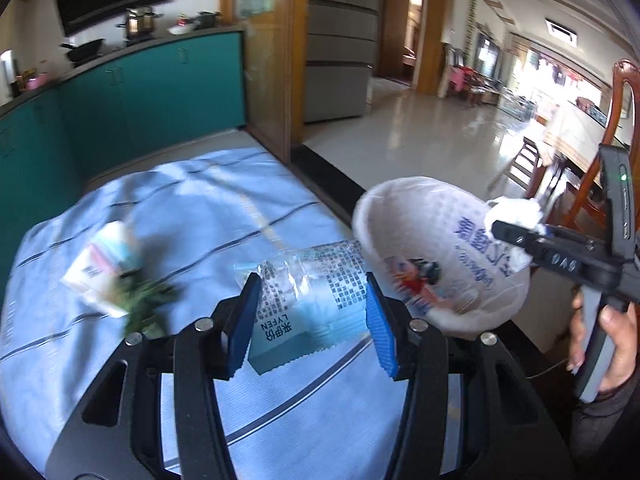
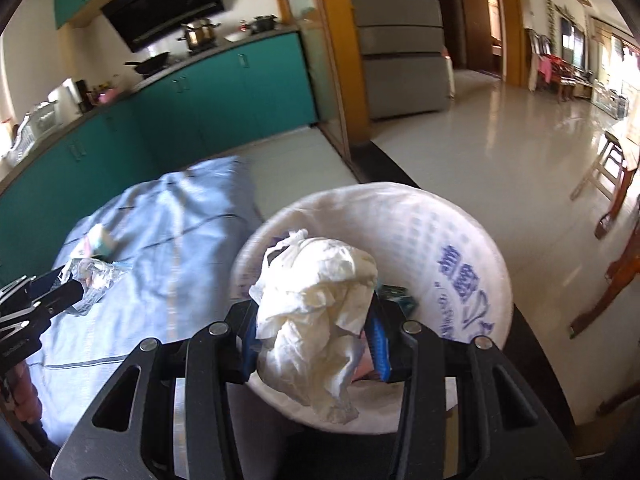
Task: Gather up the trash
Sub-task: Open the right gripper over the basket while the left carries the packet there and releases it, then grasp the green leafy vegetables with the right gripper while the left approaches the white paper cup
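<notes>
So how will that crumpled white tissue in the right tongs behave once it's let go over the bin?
The crumpled tissue looks light and floppy, sagging between the right tongs. It will probably drop softly into the lined bin, though it might snag on a pad.

Crumpled white tissue (image 2: 316, 320) over white-lined bin (image 2: 460, 240); clear printed wrapper (image 1: 316, 292) beside it, above blue cloth.

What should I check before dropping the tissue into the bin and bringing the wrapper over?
1. Crumpled tissue between the right gripper pads: ok.
2. Tissue over the lined bin mouth: ok.
3. Right jaws fully released: cannot tell; tissue hides the pads.
4. Plastic wrapper between the left gripper pads: ok; how firmly, cannot tell.
5. Wrapper over the bin: not ok, beside the rim, above the blue cloth.
6. Table trash cleared: not ok; a small carton and green leaves remain.
</notes>
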Motion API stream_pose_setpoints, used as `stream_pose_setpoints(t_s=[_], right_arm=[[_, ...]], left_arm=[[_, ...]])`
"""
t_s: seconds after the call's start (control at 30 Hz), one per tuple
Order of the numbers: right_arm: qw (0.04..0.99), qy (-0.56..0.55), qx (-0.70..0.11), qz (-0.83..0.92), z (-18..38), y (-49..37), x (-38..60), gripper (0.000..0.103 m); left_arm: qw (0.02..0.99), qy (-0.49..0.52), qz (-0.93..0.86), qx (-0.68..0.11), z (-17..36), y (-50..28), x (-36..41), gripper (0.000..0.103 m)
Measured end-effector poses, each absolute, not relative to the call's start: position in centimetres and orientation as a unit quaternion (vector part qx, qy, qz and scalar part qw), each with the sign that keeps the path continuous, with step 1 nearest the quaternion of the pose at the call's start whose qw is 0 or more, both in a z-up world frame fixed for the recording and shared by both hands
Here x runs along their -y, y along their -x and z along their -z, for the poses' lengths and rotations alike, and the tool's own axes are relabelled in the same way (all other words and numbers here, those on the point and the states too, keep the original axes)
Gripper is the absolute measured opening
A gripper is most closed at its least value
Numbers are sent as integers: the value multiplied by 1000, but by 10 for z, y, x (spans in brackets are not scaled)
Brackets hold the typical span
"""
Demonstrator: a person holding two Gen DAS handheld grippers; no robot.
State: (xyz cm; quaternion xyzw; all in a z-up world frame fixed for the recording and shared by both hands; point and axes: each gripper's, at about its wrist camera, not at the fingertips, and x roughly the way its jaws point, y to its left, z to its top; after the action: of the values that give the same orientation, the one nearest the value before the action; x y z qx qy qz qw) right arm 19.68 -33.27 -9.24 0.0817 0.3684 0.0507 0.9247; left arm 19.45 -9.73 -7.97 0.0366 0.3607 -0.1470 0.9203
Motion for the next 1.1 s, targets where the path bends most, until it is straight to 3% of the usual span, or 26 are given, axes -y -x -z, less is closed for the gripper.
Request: stream_pose_setpoints(t_s=[0.1, 0.23, 0.3, 0.4, 0.47, 0.83, 1.1], right_arm=[[926, -89, -364, -33, 97, -199, 346, 54], [933, -92, -347, -6, 98, -190, 359, 74], [934, -89, -347, 3, 100, -184, 365, 77], [931, -91, -352, 14, 106, -178, 372, 78], [929, -93, -358, 18, 111, -174, 376, 78], [920, -93, -381, -16, 125, -187, 346, 81], [911, -71, -398, -79, 121, -202, 280, 82]], left_arm=[[909, -41, 174, -376, 89, -217, 132, 52], [900, -58, 196, -385, 102, -239, 174, 52], [897, -67, 208, -385, 110, -247, 193, 60], [896, -82, 219, -377, 119, -251, 212, 85], [895, -83, 225, -375, 123, -250, 212, 89], [926, -85, 97, -354, 107, -239, 138, 93], [933, -70, -23, -353, 101, -207, 19, 94]])
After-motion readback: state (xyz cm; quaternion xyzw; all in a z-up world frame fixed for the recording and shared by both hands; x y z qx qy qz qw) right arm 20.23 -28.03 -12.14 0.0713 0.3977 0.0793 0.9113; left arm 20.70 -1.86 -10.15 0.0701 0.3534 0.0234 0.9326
